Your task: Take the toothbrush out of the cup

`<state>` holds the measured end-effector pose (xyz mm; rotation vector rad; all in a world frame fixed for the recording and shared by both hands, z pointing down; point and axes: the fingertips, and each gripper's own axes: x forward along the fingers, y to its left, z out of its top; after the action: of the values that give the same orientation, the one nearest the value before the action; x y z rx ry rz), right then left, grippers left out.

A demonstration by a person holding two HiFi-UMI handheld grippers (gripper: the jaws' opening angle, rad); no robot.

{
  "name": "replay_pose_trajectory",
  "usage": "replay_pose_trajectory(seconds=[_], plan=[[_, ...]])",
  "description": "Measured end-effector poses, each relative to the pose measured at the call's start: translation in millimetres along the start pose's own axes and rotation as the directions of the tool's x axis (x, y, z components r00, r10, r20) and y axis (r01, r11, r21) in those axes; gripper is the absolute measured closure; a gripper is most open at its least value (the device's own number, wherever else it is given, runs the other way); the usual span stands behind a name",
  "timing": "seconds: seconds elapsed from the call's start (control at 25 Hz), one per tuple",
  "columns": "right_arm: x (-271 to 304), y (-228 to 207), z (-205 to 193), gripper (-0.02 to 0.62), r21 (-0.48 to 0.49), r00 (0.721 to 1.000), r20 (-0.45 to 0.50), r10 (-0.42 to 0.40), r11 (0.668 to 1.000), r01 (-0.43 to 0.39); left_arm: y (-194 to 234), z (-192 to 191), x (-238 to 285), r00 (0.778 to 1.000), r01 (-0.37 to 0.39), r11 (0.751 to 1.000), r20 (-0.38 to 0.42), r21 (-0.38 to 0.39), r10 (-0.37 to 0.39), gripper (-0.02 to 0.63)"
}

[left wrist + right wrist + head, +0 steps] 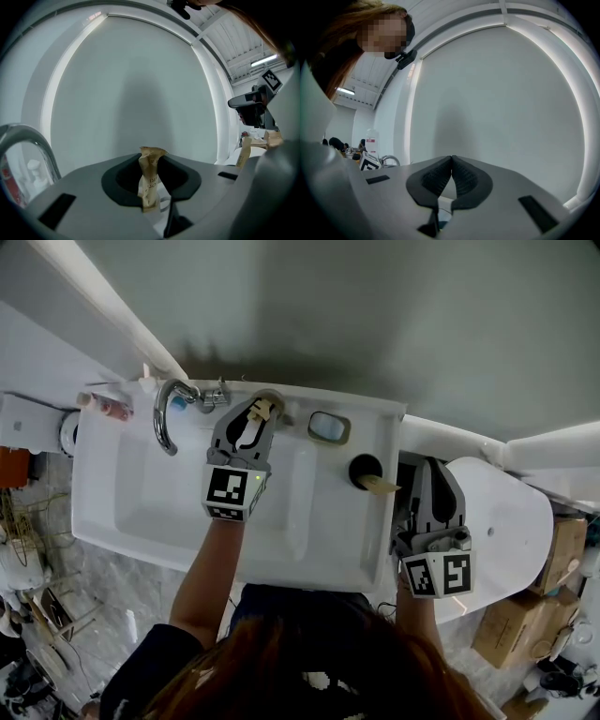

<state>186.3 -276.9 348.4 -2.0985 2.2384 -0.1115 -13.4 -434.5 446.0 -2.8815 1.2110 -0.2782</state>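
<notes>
A toothbrush in a tan paper wrapper (149, 180) stands upright between the pads of my left gripper (151, 183), which are shut on it. In the head view that gripper (261, 412) is at the back rim of the white sink (122, 502), just right of the tap, with the wrapped toothbrush (263, 410) at its tips. What stands under the tips is hidden. A black cup (362, 468) on the sink's right rim holds another wrapped toothbrush (381, 486). My right gripper (434, 468) hangs right of that cup, shut and empty (451, 161).
A chrome tap (166, 415) curves over the basin at the back left. A soap dish (328, 427) sits on the back rim, and a pink bottle (109, 408) lies at the far left. A white rounded lid (511, 517) is under the right gripper. Cardboard boxes (525, 620) stand at the right.
</notes>
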Motion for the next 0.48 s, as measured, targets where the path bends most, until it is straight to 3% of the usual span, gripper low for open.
replay_pose_trajectory(seconds=[0.48], plan=[[-25.0, 1.6, 34.9, 0.58, -0.003, 0.994, 0.083, 0.078, 0.997, -0.078, -9.9, 97.0, -68.9, 0.987, -0.112, 0.994, 0.115, 0.002, 0.111, 0.506]])
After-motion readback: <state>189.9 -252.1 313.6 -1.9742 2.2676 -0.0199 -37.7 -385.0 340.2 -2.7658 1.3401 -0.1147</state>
